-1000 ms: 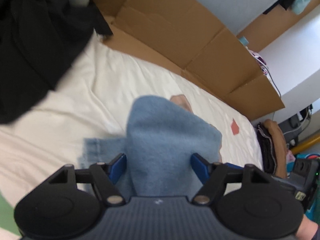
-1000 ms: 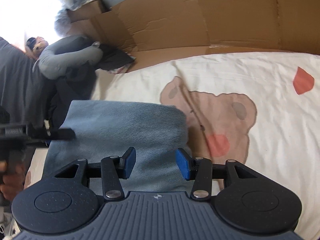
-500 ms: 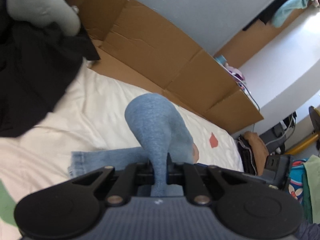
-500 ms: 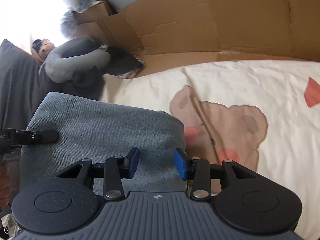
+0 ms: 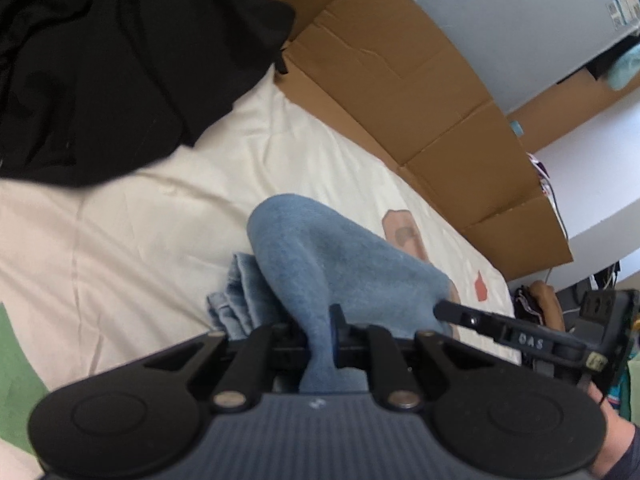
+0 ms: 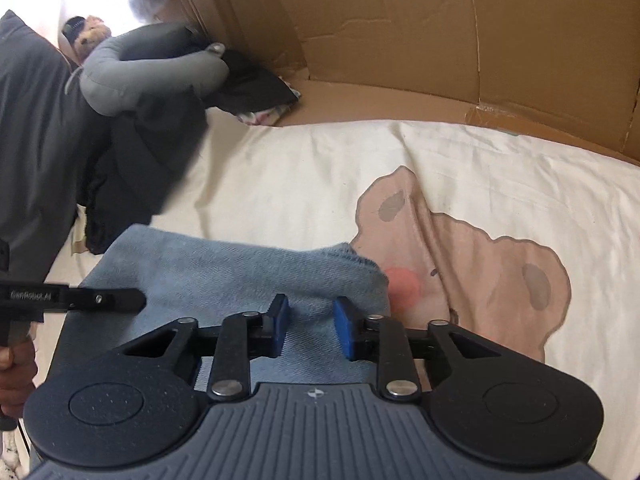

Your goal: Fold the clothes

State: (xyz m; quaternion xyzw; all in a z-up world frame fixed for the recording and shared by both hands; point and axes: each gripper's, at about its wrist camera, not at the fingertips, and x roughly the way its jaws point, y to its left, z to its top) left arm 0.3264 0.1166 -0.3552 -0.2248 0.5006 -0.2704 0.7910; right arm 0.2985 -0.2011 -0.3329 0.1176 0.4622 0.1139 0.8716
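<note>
Blue denim jeans (image 5: 340, 264) lie bunched on the cream bed sheet (image 5: 140, 232). My left gripper (image 5: 320, 340) is shut on a raised fold of the denim, which stands up in a hump ahead of its jaws. In the right wrist view the same jeans (image 6: 224, 268) spread under my right gripper (image 6: 310, 324). Its jaws are closing, a ridge of denim lies between the blue pads (image 6: 280, 318), and a gap still shows. The left gripper's finger (image 6: 100, 300) reaches onto the denim from the left. The right gripper's finger (image 5: 500, 328) shows at the denim's right end.
A heap of black clothes (image 5: 100, 60) lies at the far left of the bed, with a grey neck pillow (image 6: 152, 72) on it. Flattened cardboard (image 5: 400, 80) lines the wall behind. The sheet bears a brown bear print (image 6: 460, 260). A hand (image 6: 12, 360) holds the left gripper.
The left jaws closed on a denim fold, raised it, then came back down. The right jaws narrowed over the denim, and its far edge now lies closer to them.
</note>
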